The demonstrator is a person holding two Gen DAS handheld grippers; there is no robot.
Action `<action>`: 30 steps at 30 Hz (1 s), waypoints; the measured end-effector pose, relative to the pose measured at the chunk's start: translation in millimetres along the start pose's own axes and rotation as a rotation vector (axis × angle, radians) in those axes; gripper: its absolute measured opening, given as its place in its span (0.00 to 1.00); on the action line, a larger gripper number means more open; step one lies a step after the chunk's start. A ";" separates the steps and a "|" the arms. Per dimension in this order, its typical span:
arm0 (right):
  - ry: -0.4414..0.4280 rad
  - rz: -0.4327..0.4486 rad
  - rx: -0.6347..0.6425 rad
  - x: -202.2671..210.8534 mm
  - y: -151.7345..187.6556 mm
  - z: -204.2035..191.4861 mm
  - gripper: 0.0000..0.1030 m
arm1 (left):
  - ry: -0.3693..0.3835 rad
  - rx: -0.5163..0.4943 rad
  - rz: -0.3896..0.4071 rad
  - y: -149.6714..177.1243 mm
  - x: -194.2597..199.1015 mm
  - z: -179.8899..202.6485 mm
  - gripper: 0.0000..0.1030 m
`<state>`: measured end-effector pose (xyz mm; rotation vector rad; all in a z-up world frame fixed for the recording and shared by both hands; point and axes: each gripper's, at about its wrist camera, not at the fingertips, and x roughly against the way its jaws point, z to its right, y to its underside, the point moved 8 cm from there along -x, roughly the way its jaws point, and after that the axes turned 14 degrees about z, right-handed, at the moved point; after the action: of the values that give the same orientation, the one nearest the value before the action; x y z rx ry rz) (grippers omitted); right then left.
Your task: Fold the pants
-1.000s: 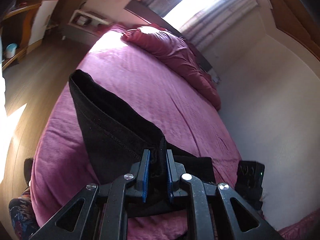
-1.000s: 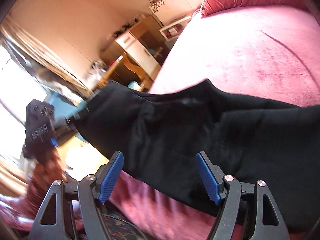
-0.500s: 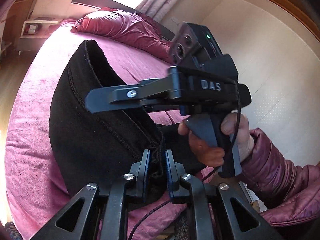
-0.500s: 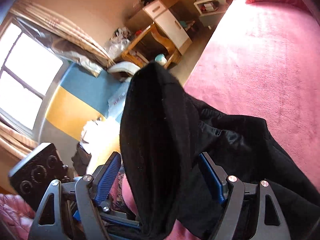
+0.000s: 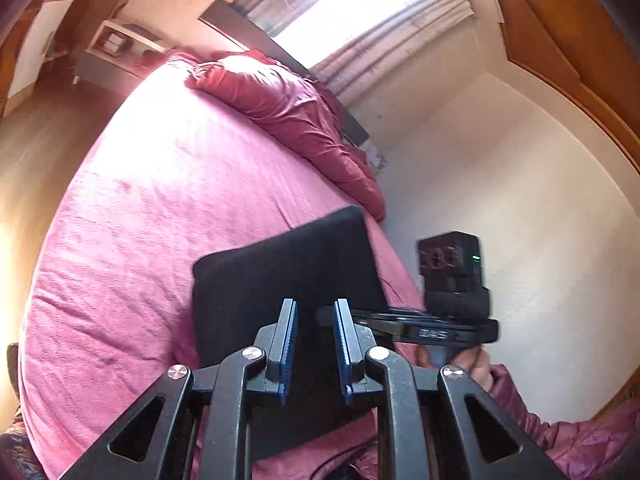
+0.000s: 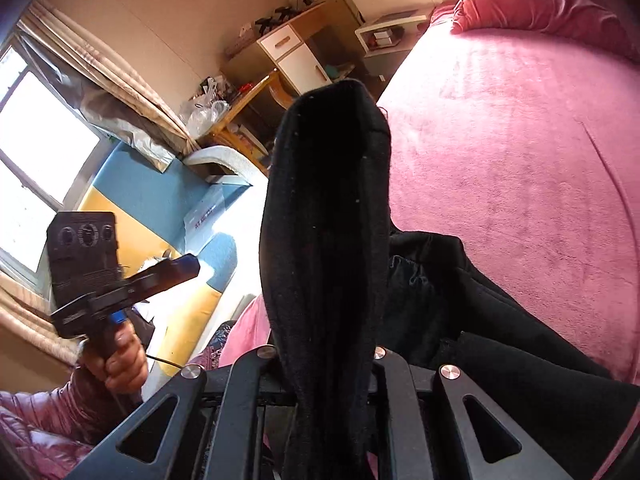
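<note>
A home bedroom: a bed [image 5: 160, 208] in pink cover fills it; duvet [image 5: 288, 120] at the far end; curtains [image 5: 384, 36] beyond; desk [image 6: 248, 108] at left

The pink bedspread [image 5: 168, 208] lies bare and flat from the black pants [image 5: 288, 276] up to the crumpled red duvet [image 5: 296, 120] at the headboard. The white wall [image 5: 520, 184] closes the bed's far side. The right gripper [image 5: 332, 314] reaches across beside the pants, blocking that flank.
</note>
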<state>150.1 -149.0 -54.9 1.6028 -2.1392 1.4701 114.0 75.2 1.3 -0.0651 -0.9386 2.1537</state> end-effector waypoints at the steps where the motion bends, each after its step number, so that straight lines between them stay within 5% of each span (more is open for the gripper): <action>1: -0.001 0.011 0.001 5.9 -1.0 -1.8 0.12 | -0.022 0.007 -0.004 -0.8 -1.2 -9.4 0.18; 8: 0.039 0.087 -0.028 59.1 -5.9 15.4 0.12 | -0.083 0.007 -0.128 34.8 -41.2 -38.8 0.18; 15: 0.138 0.111 -0.164 106.1 18.0 90.5 0.12 | -0.029 -0.033 -0.267 88.1 -98.5 -4.8 0.18; 22: 0.243 0.077 -0.326 116.5 67.5 172.5 0.12 | -0.015 -0.073 -0.415 140.9 -128.7 12.4 0.18; 30: 0.290 0.075 -0.438 108.7 113.1 213.2 0.12 | -0.034 -0.120 -0.514 182.3 -133.7 17.2 0.18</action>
<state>107.8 -379.7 -177.4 1.0998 -2.1708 1.0662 86.7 -103.4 -135.5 0.1414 -0.9791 1.6294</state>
